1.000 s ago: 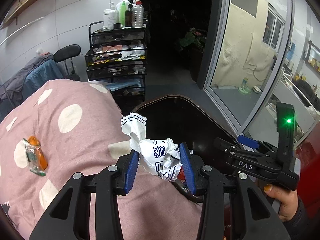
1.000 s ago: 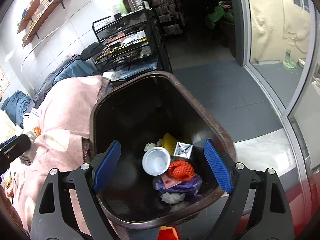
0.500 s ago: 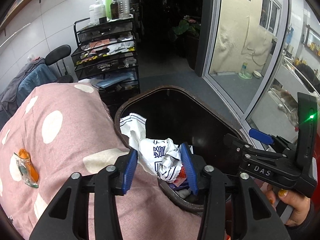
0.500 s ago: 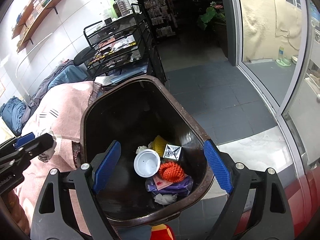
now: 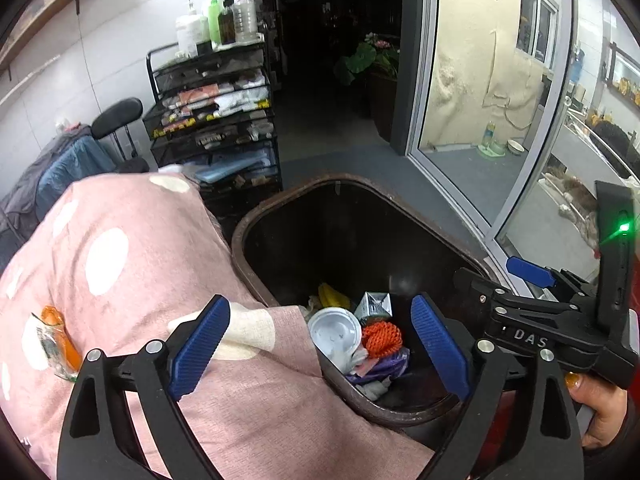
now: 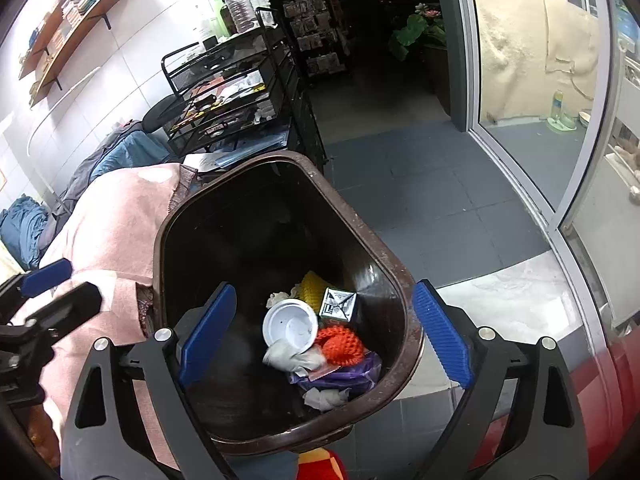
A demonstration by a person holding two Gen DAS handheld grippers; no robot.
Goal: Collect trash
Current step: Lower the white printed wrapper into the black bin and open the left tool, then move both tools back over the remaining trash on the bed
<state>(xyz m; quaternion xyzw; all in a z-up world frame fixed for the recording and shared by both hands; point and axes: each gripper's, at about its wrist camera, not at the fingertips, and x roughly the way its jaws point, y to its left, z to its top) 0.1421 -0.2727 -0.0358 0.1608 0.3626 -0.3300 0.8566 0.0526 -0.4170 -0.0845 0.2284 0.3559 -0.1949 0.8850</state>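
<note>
The cloth [image 5: 132,264] is pink with cream polka dots. The bin [image 6: 384,268] is dark brown, near black inside. In it lie a white lid [image 6: 290,326], an orange net [image 6: 340,344], a yellow piece [image 6: 312,286], a purple wrapper [image 6: 352,372]. On the cloth's left edge, an orange-and-clear wrapper [image 5: 52,344].

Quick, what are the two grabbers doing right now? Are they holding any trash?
Left gripper: open and empty; its jaws have just been opening over the brown bin.
Right gripper: open, holding nothing, above the same bin.
</note>
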